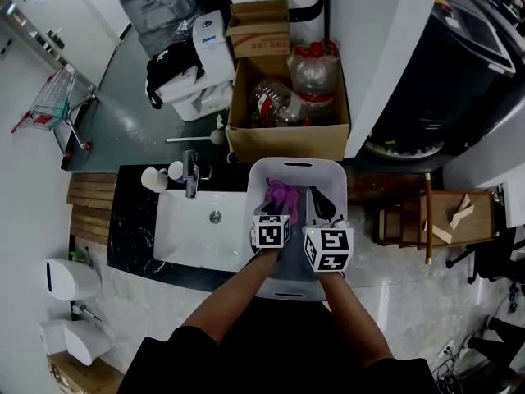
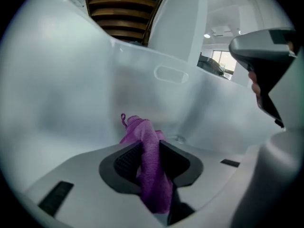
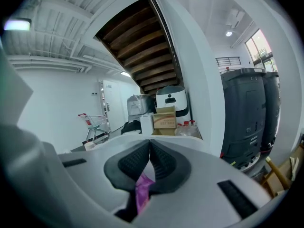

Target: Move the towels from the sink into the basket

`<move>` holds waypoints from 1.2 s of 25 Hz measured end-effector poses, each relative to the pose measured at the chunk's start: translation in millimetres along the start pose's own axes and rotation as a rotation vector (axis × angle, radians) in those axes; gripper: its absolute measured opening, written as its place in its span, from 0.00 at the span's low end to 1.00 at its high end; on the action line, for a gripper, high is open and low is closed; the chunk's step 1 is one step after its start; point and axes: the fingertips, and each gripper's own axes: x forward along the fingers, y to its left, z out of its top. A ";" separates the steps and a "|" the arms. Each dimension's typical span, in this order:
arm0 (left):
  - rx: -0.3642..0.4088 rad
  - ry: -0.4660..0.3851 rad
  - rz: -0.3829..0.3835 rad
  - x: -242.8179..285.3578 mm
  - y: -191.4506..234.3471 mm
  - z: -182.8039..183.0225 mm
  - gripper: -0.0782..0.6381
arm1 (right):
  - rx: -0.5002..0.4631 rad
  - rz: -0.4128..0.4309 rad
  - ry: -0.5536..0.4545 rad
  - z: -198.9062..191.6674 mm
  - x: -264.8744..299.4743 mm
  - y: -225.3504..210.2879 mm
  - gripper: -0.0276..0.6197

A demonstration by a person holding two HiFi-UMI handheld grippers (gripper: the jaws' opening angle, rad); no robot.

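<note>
The purple fluffy cloth towel (image 1: 283, 194) is down inside the white plastic basket (image 1: 258, 189), not in the sink.

From the head view, the basket sits just to the right of the white sink (image 1: 193, 236) in its black counter. The sink has no towel in it. Both arms reach into the basket side by side. The left gripper (image 1: 276, 212) points at the towel. The right gripper (image 1: 320, 199) is next to it, with its black jaws above the basket floor. Each gripper has a cube with black and white square marks on it. Behind the basket stands a brown cardboard box (image 1: 287, 142). It has some print on top, but the print is too small to read.

In the left gripper view, the towel is soft and bunched up, with a little loop at its top corner. It hangs down between the two black pads. The jaws are only a little way apart and squeeze the towel. The white basket wall is all around.

In the right gripper view, the jaw tips are pressed together. A thin strip of purple cloth sticks out low down between them.
</note>
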 end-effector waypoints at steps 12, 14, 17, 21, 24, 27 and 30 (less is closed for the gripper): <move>-0.017 0.162 0.005 28.8 7.1 -41.0 0.36 | 0.002 0.018 -0.008 -1.4 -4.1 2.9 0.07; -0.023 0.175 -0.010 30.8 5.2 -43.8 0.40 | -0.001 0.023 -0.009 -1.2 -5.8 4.0 0.07; -0.036 0.187 -0.022 32.0 2.4 -45.1 0.45 | -0.001 0.026 -0.008 -1.2 -6.1 3.4 0.07; -0.053 0.177 -0.034 27.8 -0.7 -37.1 0.48 | 0.006 0.028 -0.011 -0.1 -5.9 3.9 0.07; -0.067 0.146 -0.041 20.0 -6.2 -23.8 0.52 | 0.012 0.024 -0.015 0.8 -6.5 3.0 0.07; -0.094 0.096 -0.053 8.6 -13.4 -4.7 0.52 | 0.014 0.021 -0.018 1.4 -5.9 3.0 0.07; -0.075 0.041 -0.074 -4.3 -26.0 13.8 0.52 | 0.021 0.010 -0.025 4.0 -9.8 1.1 0.07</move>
